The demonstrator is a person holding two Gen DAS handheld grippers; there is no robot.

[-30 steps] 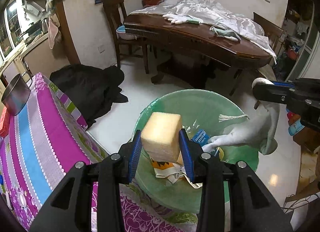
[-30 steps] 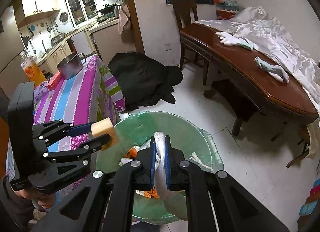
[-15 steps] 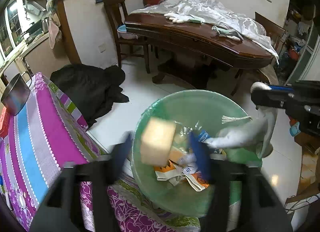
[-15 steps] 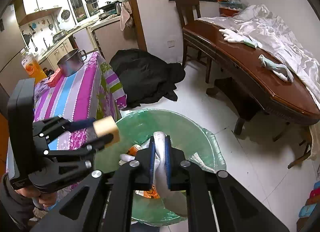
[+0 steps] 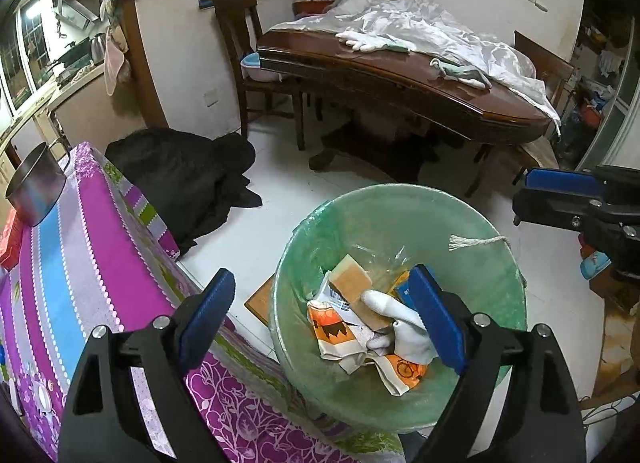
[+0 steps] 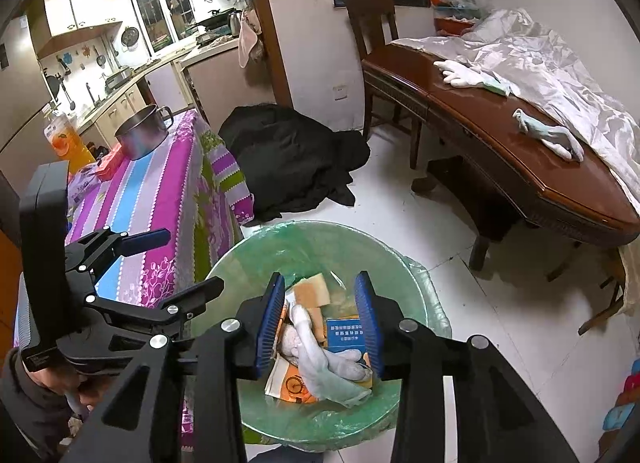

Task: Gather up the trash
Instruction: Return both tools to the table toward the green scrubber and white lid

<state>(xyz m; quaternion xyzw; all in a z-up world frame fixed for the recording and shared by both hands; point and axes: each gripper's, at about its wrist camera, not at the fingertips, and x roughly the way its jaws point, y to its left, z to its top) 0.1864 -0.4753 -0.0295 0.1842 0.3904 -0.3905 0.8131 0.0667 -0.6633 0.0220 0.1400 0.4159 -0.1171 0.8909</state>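
A green-lined trash bin (image 5: 400,193) stands on the floor below both grippers. In it lie a yellow sponge (image 5: 352,283), a white glove (image 5: 400,329), printed wrappers and a blue packet. My left gripper (image 5: 322,315) hovers over the bin, its jaws opening wide with nothing between them. My right gripper (image 6: 320,319) hangs above the bin (image 6: 304,228) too, its jaws opening; the glove (image 6: 320,359) lies loose below them, beside the sponge (image 6: 314,291). Each gripper shows in the other's view: the right gripper (image 5: 536,197) and the left gripper (image 6: 188,263).
A table with a purple striped cloth (image 5: 80,255) and a steel pot (image 5: 36,187) stands left of the bin. A black cloth heap (image 5: 180,171) lies on the white floor. Behind is a dark wooden table (image 5: 400,79) with gloves and a sheet, plus a chair (image 5: 240,43).
The left gripper opened and the sponge dropped into the bin. The right gripper parted its jaws and the white glove fell into the bin. Neither hand moved.
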